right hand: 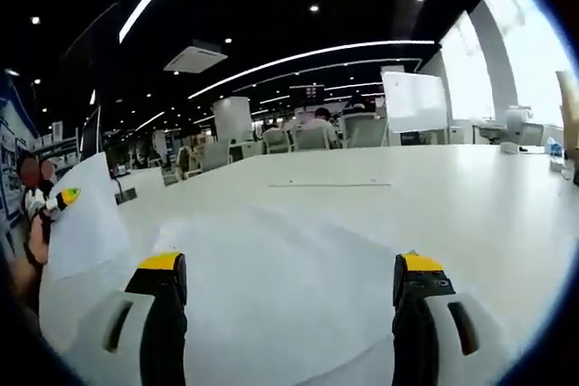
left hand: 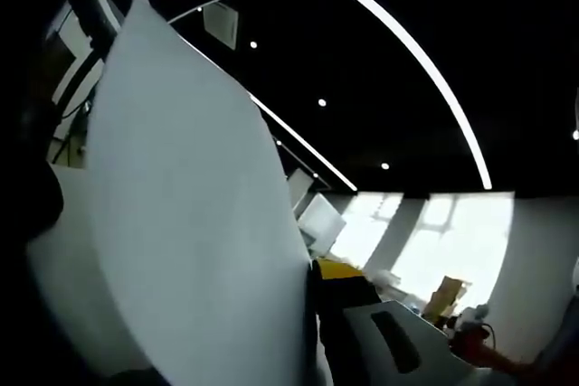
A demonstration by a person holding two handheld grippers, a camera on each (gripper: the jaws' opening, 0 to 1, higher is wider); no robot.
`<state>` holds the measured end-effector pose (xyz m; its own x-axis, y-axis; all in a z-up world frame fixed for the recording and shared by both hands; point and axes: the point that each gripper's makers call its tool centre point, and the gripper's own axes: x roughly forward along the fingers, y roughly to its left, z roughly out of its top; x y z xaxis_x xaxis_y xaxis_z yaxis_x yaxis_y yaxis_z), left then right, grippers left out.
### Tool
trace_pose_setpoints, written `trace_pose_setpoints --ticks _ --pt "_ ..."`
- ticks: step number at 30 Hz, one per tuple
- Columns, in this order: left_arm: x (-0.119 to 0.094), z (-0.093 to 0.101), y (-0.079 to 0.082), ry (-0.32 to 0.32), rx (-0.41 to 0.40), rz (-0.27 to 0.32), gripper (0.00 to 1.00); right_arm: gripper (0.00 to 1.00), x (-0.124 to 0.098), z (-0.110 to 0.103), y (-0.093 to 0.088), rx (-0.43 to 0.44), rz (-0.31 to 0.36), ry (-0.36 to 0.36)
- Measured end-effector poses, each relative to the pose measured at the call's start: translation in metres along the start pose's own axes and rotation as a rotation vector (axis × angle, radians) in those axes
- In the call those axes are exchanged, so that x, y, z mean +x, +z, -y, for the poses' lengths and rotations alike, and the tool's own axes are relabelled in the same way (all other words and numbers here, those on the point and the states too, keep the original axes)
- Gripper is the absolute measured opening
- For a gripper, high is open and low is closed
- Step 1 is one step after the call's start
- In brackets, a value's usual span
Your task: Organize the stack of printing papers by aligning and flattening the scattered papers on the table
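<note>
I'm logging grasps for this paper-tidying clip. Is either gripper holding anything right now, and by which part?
The left gripper holds a raised sheet of paper near its edge. The right gripper is open over papers on the table, holding nothing.

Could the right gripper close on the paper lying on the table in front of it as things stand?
Probably yes: the right gripper stands open, its jaws on either side of the paper lying on the white table, with nothing between them.
</note>
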<state>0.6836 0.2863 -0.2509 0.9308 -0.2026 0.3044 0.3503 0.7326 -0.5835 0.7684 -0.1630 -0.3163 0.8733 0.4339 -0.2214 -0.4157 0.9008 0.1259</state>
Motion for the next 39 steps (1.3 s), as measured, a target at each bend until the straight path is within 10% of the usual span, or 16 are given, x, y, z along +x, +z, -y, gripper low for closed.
trace_pose_setpoints --ticks 16,39 --pt "0.000 -0.001 -0.001 0.001 0.000 -0.004 0.07 0.90 -0.019 -0.002 -0.031 -0.157 -0.112 -0.039" --pt "0.000 0.000 -0.001 -0.001 0.001 -0.004 0.07 0.90 -0.016 0.012 -0.043 -0.097 -0.193 -0.048"
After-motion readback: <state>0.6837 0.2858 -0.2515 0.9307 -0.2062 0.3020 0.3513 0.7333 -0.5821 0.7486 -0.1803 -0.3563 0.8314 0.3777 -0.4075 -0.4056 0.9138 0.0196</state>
